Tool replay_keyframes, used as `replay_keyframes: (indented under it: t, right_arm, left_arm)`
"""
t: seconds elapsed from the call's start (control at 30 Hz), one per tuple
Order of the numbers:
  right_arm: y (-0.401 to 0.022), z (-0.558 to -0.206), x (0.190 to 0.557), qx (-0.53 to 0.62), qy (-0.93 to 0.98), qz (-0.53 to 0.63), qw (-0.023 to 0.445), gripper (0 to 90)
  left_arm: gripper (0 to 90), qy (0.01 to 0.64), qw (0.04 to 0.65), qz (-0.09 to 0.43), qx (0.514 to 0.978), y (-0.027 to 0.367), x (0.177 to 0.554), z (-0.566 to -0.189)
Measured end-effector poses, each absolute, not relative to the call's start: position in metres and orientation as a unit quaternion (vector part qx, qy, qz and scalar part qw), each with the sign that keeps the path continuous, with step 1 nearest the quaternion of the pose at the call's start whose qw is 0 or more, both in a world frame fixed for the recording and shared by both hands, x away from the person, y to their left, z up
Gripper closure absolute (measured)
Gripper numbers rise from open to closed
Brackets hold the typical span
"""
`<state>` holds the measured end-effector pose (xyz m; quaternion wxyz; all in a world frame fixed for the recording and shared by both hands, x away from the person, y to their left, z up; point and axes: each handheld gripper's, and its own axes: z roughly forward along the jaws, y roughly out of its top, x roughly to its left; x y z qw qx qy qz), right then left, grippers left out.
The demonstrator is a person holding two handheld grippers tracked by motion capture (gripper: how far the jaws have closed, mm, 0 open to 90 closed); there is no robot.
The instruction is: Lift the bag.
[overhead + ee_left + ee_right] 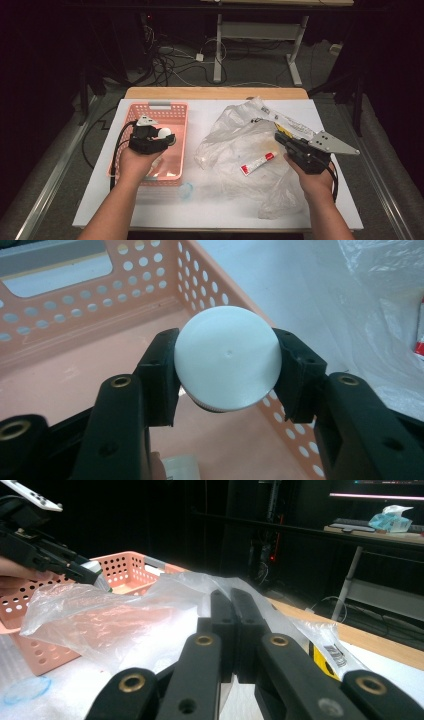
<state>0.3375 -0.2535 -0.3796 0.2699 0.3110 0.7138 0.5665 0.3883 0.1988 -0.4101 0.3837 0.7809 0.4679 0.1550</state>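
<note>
Left hand-held gripper (226, 370) grasps a white-capped jar (227, 362) at mid-opening, hanging over the pink basket (177, 111). Judgement: lower it straight to the basket floor below before releasing. Right hand-held gripper (233, 600) is clenched on the clear plastic bag (235, 140); red-capped tube (258, 163) just left of it.

White lid (227, 357); pink perforated basket (172, 112); black jaws.
</note>
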Motion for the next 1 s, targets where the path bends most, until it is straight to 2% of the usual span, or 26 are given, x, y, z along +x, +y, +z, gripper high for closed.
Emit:
replay_keyframes:
  t: [0.77, 1.0]
  right_arm:
    - [-0.251, -0.38, 0.336, 0.308, 0.716, 0.564, 0.271, 90.0]
    - [-0.25, -0.381, 0.336, 0.307, 0.718, 0.564, 0.269, 90.0]
  left_arm:
    - [48.8, 0.452, 0.45, 0.195, 0.745, 0.208, 0.338, -0.409]
    - [48.7, 0.446, 0.454, 0.201, 0.744, 0.206, 0.326, -0.414]
